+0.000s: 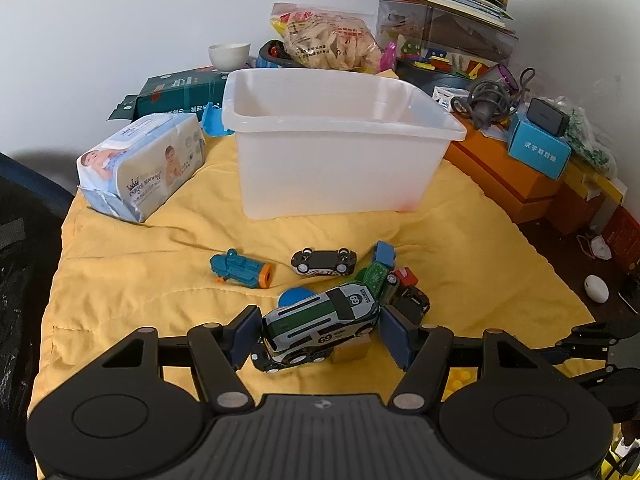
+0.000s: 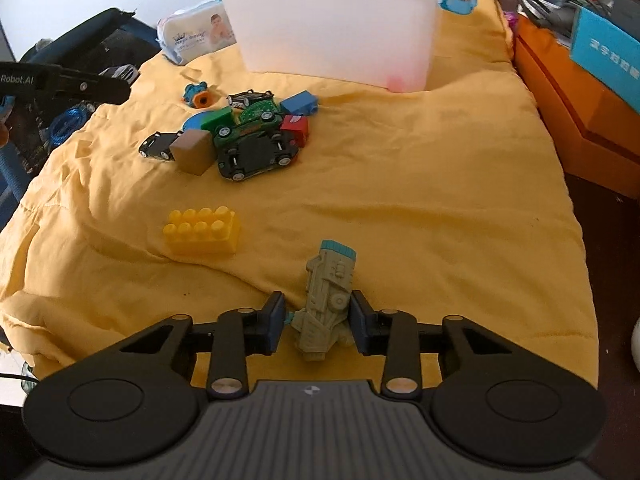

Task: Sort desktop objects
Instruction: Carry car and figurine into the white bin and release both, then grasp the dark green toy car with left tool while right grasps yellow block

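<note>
My left gripper (image 1: 318,334) is shut on a green-and-white toy car (image 1: 320,316) marked 69, holding it by nose and tail above a black car (image 1: 276,362) and a tan block (image 1: 352,354). Behind lie a blue toy blaster (image 1: 242,270), a toy car on its side (image 1: 324,262) and a heap of cars and blocks (image 1: 394,284). The white plastic bin (image 1: 340,128) stands beyond on the yellow cloth (image 1: 160,248). My right gripper (image 2: 318,322) is shut on a grey-green toy (image 2: 326,300) lying on the cloth (image 2: 420,208). A yellow brick (image 2: 202,230) lies to the left of it.
A wet-wipes pack (image 1: 140,164) sits left of the bin. Orange boxes (image 1: 504,176), a blue box (image 1: 538,150), cables and stacked clutter line the right and back. A snack bag (image 1: 332,40) and a cup (image 1: 229,55) stand behind the bin. A dark chair (image 2: 80,52) is on the left.
</note>
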A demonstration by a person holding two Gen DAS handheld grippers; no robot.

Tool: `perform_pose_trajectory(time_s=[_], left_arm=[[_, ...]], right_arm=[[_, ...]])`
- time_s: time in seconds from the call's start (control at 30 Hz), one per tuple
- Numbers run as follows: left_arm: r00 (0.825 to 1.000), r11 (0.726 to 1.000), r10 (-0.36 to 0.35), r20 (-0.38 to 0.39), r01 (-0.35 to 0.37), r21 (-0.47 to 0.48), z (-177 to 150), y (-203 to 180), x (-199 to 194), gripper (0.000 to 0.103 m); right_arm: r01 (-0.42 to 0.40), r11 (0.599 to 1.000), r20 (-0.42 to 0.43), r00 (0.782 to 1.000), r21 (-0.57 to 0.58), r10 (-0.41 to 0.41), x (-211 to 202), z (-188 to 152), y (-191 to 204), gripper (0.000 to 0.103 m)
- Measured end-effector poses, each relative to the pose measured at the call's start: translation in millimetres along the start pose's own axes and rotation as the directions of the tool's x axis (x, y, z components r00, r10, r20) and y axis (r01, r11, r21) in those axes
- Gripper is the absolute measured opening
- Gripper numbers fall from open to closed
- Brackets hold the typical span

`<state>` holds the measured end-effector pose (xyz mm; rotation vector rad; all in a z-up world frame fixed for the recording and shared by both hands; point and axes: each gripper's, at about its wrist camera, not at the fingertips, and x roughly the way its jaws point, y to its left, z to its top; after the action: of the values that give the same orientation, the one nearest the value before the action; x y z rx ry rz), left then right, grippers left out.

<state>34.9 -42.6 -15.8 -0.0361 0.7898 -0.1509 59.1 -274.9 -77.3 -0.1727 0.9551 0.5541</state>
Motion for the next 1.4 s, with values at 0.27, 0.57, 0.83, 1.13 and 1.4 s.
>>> perform_pose_trajectory(time_s=[0.27,0.57,0.83,1.13,1.4], left_arm=[[0.999,1.000,-0.010,0.050,0.010,-0.008,24,1,-6,0.068],[0.988,1.000,-0.006,0.151,0.011,-0.029,96,12,-3,0.068],[0.984,0.999,0.013,0.176,-0.003,-0.054,164,24,35,0.068],[0.993,0.997,0.070,0.091,-0.069,-0.020,191,23,92,0.069],[0.993,0.996,0.090,0.080,-0.087,-0.033,169,33,84,0.069]], right_arm=[[-0.016,1.000,0.145,0.989,0.027,0.012,-28,35,0,0.037],[-0.014,0.999,0.363,0.932,0.034,0.001,-55,135,-17,0.037],[0.029,0.999,0.372,0.928,0.027,-0.037,-22,211,-39,0.038],[0.081,0.996,0.300,0.950,0.023,-0.084,19,251,-50,0.060],[0.051,0.998,0.334,0.941,0.029,-0.058,7,235,-55,0.073]])
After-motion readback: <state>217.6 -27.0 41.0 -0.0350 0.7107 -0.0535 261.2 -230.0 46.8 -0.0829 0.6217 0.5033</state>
